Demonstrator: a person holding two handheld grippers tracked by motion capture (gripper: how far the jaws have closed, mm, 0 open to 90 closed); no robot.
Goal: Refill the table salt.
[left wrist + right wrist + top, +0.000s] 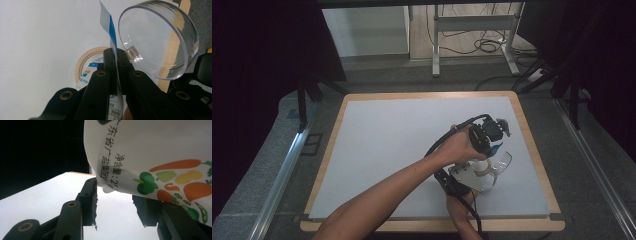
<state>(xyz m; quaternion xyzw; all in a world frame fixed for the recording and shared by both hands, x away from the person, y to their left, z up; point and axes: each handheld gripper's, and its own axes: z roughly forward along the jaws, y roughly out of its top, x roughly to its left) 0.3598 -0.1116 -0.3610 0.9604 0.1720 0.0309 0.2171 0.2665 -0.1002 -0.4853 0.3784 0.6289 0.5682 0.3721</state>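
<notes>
**A:** Left claw (116, 53), pinching anything?

**B:** Pressed together on a packet (111, 30). Thin sheet seen edge-on from the left gripper view, blue and white, caught flat between the two black pads and running on past them both ways.

**A:** Whereabouts of that packet?

**B:** Held up off the counter (387, 140), over its right half, just beside a clear bowl (160, 37). Mostly white on the face seen in the right gripper view, printed with dark characters and bright vegetables: carrot, peppers, something green and leafy.

**A:** And the right claw (115, 202)?

**B:** Spread. Plain gap between the pads, pale counter visible straight through it. Gripping nothing, as far as the pads show. Lower corner of the packet dangling just above that gap and covering the top of one jaw. Impossible to say whether touching it.

**A:** More on the bowl?

**B:** Round, transparent, thick-rimmed, close to the counter's right wooden border. Near the packet, though contact hard to judge.

**A:** Anything else nearby?

**B:** A beige ring (85, 61) lying flat under the left claw, partly hidden behind the packet. From the high view, left forearm reaching across from the bottom, left hand (459, 147) just above the right one, both claws close together at the counter's right front.
</notes>
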